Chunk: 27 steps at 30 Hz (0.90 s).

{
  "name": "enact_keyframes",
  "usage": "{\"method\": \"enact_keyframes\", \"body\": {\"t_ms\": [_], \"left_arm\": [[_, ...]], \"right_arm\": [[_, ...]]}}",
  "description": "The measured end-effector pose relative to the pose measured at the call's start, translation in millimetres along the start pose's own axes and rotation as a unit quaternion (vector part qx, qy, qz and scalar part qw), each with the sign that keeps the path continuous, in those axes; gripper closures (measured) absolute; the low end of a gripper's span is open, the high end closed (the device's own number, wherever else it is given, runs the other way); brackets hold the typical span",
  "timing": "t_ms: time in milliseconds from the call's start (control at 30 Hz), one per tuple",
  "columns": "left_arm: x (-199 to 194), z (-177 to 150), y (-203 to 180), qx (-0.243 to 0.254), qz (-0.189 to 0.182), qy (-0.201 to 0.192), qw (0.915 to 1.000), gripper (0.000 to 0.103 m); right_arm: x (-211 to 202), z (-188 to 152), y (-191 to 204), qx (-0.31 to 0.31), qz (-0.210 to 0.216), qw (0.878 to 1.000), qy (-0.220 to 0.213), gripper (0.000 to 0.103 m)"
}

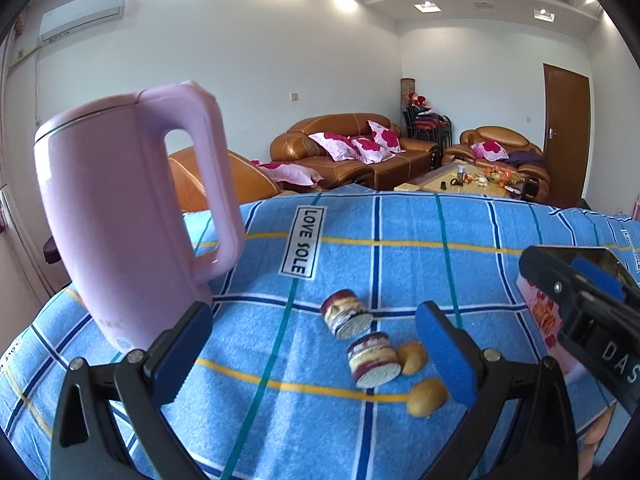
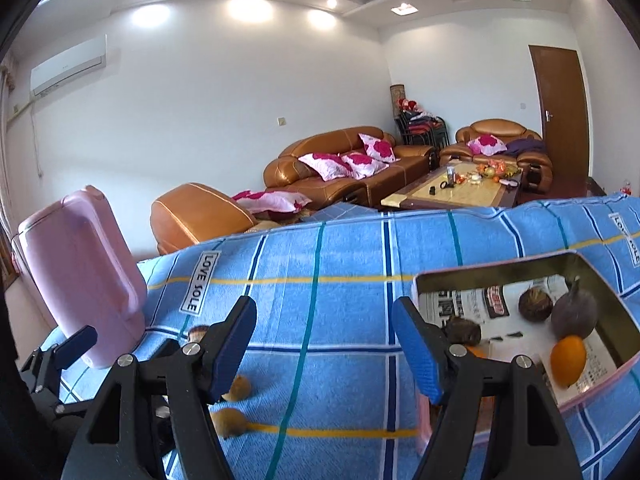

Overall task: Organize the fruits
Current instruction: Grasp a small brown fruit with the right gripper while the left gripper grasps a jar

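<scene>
Tin box (image 2: 496, 270), orange (image 2: 568, 360), dark fruits (image 2: 574, 316) inside

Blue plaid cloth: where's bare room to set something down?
Free: the wide stretch between the pink kettle and the tin box, back toward the LOVE SOLE label. Crowded: near the left claw, two cake rolls and two brown fruits cluster.

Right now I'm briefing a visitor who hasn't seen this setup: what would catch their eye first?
The tall pink kettle stands at the left on the blue checked cloth. In front of it lie two layered cake rolls and two small brown fruits, loose on the cloth. At the right, a metal tin lined with newspaper holds an orange and darker fruits.
</scene>
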<state>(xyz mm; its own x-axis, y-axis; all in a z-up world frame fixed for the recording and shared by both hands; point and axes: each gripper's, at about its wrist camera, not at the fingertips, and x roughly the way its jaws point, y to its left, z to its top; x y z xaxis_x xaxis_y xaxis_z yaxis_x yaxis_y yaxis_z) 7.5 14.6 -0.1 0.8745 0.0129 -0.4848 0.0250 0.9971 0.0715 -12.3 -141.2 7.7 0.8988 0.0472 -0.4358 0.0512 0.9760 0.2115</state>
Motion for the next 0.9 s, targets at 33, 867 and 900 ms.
{"method": "enact_keyframes", "body": {"t_ms": [33,867,900], "left_arm": [[1,0,2,0.003,0.002,0.002,1.0,0.0],[33,5,51,-0.026,0.033,0.064,0.9971,0.0],[33,4,51,-0.026,0.031,0.064,0.9971,0.0]], "right_arm": [[0,-2,-1,0.001,0.003,1.0,0.005,0.031],[52,-44,61,-0.142,0.092,0.96,0.223,0.054],[53,-44,60,-0.14,0.094,0.959,0.227,0.056]]}}
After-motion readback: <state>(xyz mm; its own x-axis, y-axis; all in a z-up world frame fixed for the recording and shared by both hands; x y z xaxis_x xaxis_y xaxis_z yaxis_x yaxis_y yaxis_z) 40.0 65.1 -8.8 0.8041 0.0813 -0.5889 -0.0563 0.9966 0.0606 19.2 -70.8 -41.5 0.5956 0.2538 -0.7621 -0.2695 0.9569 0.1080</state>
